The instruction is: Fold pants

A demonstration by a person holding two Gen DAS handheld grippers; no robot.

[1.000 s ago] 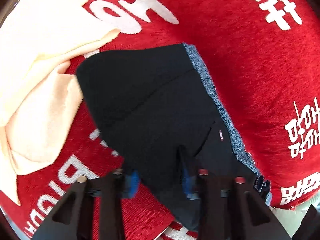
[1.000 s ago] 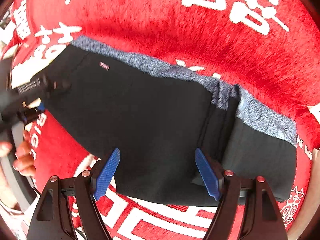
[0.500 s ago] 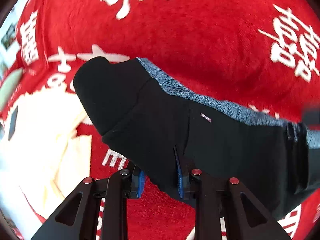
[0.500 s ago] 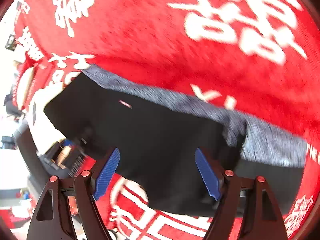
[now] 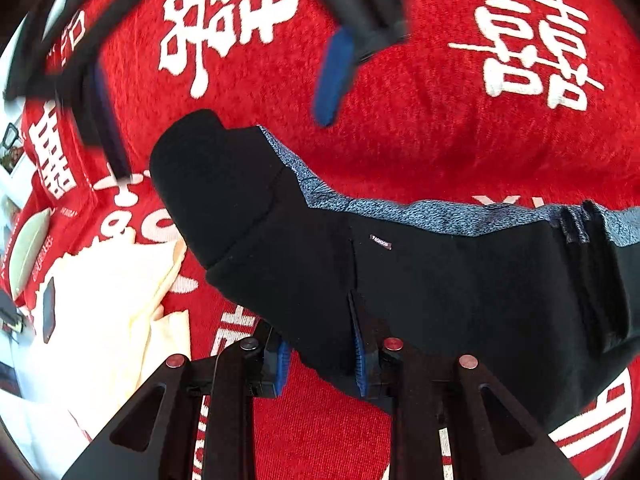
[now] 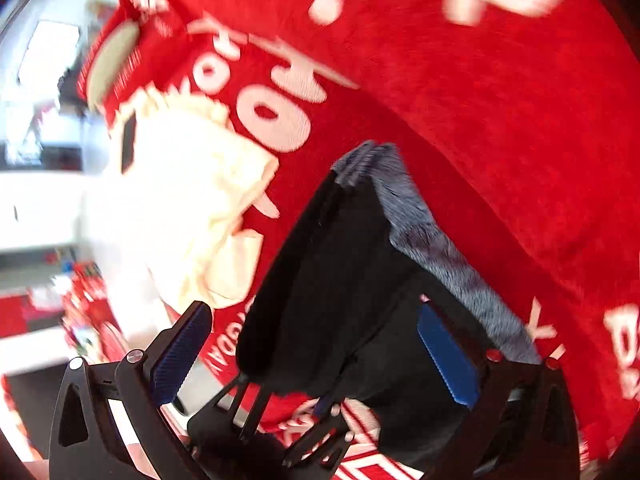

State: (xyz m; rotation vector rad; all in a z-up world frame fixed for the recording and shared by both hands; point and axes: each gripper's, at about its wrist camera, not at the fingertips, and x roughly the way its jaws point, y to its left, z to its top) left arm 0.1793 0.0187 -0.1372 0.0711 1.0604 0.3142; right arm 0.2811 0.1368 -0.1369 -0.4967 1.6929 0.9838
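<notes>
Black pants [image 5: 440,280] with a grey-blue side stripe [image 5: 420,212] lie folded lengthwise on the red cloth. My left gripper [image 5: 320,356] is shut on the near edge of the pants; black fabric fills the gap between its blue pads. My right gripper [image 6: 316,352] is open and hovers over the pants [image 6: 340,260]; it also shows in the left wrist view [image 5: 220,92], above the far end of the pants, blurred. The left gripper [image 6: 280,412] shows low in the right wrist view, gripping the pants' edge.
The red cloth [image 5: 420,92] with white characters covers the surface. A cream-yellow garment [image 5: 100,320] lies crumpled to the left of the pants, also in the right wrist view [image 6: 192,208]. A dark phone-like object [image 5: 48,308] rests on it.
My right gripper has left the pants' right end and swung across, open, to above the left end. My left gripper stays shut on the pants' edge.
</notes>
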